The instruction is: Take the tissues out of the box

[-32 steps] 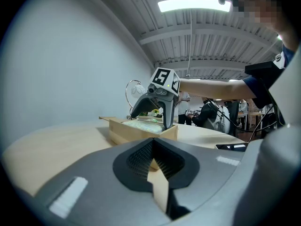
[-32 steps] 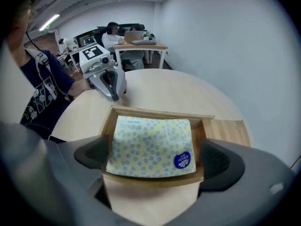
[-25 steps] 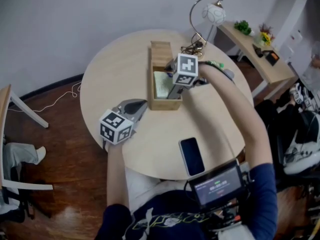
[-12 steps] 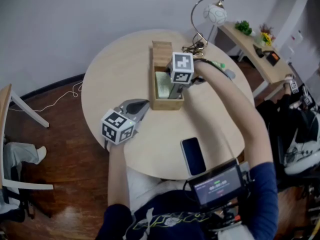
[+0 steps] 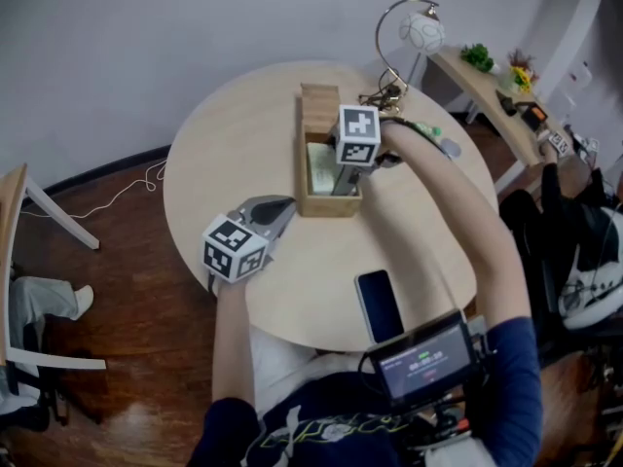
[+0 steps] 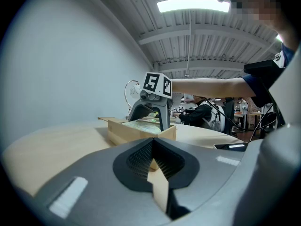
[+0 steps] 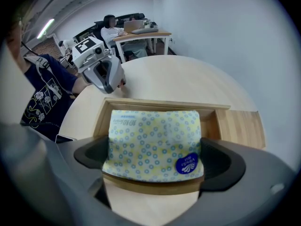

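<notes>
A long wooden box stands open on the round table, with a lid covering its far part. A tissue pack, yellow with blue dots, lies in it. My right gripper reaches down into the box. In the right gripper view the tissue pack fills the gap between the pads of the right gripper, its near end over the rim of the box. My left gripper rests on the table left of the box, shut and empty, pointing at the box.
A black phone lies near the table's front edge. A lamp with cables stands at the table's far right. A side shelf with plants is at the right, a chair at the left.
The right gripper has shifted slightly left over the box. The left gripper has stayed where it was.
</notes>
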Demonstrator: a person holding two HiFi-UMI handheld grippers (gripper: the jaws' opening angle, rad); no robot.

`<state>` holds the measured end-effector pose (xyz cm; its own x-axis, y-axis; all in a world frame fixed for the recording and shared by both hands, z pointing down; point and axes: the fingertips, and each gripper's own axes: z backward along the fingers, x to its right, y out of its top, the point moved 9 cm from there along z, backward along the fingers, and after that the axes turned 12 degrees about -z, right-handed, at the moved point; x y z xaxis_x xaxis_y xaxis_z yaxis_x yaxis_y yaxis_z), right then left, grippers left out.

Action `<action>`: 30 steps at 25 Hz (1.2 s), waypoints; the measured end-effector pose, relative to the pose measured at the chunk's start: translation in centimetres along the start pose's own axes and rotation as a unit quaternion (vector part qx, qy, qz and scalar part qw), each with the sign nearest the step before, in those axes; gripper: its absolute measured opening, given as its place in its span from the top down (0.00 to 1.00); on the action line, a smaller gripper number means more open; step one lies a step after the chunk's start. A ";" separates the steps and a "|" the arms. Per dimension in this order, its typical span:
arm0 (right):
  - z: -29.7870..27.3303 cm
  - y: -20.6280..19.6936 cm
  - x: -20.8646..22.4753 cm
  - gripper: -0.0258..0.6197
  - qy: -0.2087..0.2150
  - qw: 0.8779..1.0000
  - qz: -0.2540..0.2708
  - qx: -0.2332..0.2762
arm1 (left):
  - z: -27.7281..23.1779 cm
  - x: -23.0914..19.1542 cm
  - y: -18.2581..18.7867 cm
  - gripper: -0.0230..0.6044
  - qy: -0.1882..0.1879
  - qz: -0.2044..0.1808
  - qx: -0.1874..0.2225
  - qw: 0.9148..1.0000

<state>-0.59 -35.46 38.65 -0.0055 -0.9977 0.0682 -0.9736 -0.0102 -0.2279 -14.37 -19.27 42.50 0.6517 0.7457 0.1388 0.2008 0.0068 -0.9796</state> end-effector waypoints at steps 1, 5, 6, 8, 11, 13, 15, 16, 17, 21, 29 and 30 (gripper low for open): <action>0.0 0.0 0.0 0.05 0.000 1.000 -0.001 0.001 | 0.0 0.0 0.0 0.96 0.000 0.000 0.000 1.000; -0.1 0.2 0.0 0.05 0.002 1.000 0.001 0.001 | 0.1 -0.1 0.0 0.96 0.000 0.000 0.000 1.000; -0.1 0.2 0.0 0.05 0.001 1.000 -0.001 -0.001 | 0.1 -0.1 0.0 0.96 0.000 0.001 0.000 1.000; -0.1 0.2 0.0 0.05 -0.002 1.000 -0.003 -0.003 | 0.1 -0.1 0.0 0.96 0.000 0.001 0.000 1.000; 0.0 0.2 0.1 0.05 -0.004 1.000 -0.003 -0.001 | 0.1 -0.1 0.0 0.96 0.000 0.001 0.000 1.000; 0.0 0.1 0.1 0.05 -0.004 1.000 -0.003 0.002 | 0.1 -0.1 -0.1 0.96 0.000 0.001 0.000 1.000; 0.0 0.0 0.0 0.05 -0.004 1.000 -0.004 0.004 | 0.1 -0.1 -0.1 0.96 0.000 0.000 0.000 1.000; 0.0 0.0 0.0 0.05 -0.005 1.000 -0.004 0.005 | 0.1 -0.1 -0.1 0.96 0.000 0.000 0.000 1.000; 0.0 0.0 0.0 0.06 -0.006 1.000 -0.005 0.006 | 0.1 -0.1 -0.1 0.96 0.000 0.000 0.000 1.000; 0.0 0.0 0.0 0.06 -0.007 1.000 -0.010 0.007 | 0.1 -0.2 -0.1 0.96 0.000 0.000 -0.001 1.000; 0.3 -0.1 0.2 0.07 -0.003 1.000 -0.017 0.020 | 0.2 -0.1 -0.1 0.96 0.000 0.001 -0.001 1.000; 0.4 -0.2 0.3 0.08 0.003 0.999 -0.017 0.029 | 0.2 -0.1 -0.1 0.96 0.000 0.001 -0.001 1.000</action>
<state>-0.36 -35.81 38.33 0.0257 -0.9963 0.0816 -0.9586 -0.0477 -0.2808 -14.61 -19.27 42.60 0.6525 0.7454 0.1362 0.2006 0.0035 -0.9797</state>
